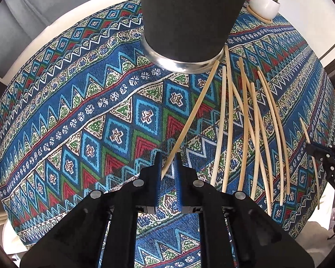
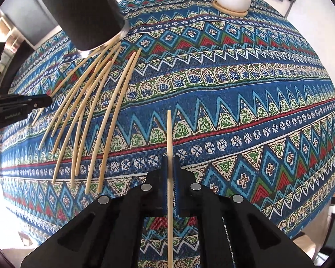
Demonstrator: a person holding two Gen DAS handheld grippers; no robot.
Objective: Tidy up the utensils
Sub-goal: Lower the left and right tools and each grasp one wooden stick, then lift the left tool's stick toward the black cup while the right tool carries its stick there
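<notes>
Both tongs (image 1: 168,156) (image 2: 170,159) tight on chopsticks (image 1: 189,116) (image 2: 169,138)

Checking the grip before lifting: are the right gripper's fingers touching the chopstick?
Touching. The right wrist view shows the fingers closed against both sides of the chopstick.

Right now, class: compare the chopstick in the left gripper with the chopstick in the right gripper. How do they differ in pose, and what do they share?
The left gripper pinches its chopstick near one end; it slants off towards the black cup. The right gripper clamps its chopstick partway along, with both ends sticking out, apart from the loose pile. Both are pale wooden sticks held in shut jaws.
</notes>
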